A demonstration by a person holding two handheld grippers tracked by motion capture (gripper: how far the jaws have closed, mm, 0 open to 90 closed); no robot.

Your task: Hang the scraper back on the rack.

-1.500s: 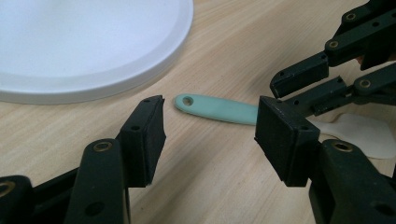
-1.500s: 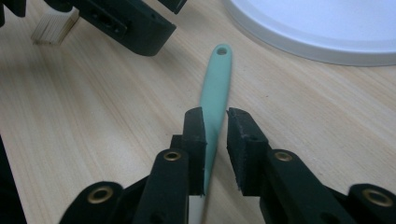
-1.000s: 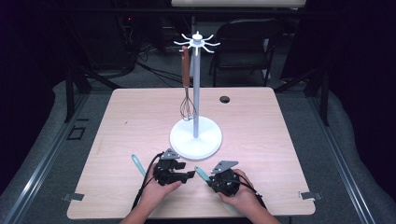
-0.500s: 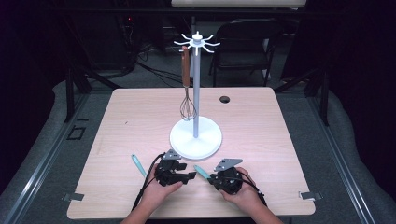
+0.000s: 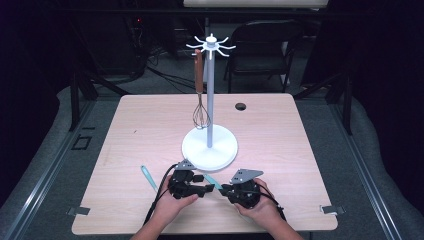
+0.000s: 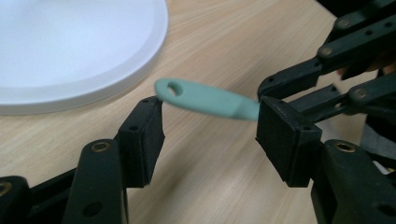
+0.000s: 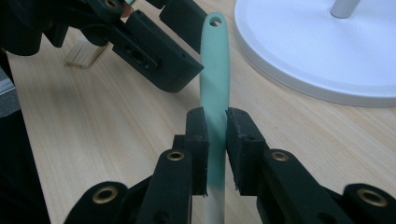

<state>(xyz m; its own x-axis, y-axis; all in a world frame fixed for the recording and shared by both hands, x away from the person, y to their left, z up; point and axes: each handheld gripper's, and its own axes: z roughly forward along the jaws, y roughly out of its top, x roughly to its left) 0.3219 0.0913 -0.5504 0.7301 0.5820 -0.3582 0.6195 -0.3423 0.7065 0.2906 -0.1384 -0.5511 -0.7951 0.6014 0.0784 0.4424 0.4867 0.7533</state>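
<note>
- Clamping a mint-green utensil handle [image 7: 215,65], the right gripper [image 7: 217,135] has its jaws pressed on the shaft, holding it above the wooden table [image 5: 280,135].
- Left gripper [image 6: 210,135] stands with jaws apart; the handle's holed end lies between them, touching neither.
- White stand base [image 5: 209,147] sits just beyond both grippers.
- A whisk [image 5: 200,107] hangs from the stand's top hooks.
- A second teal utensil [image 5: 147,176] lies left of the left gripper.
</note>
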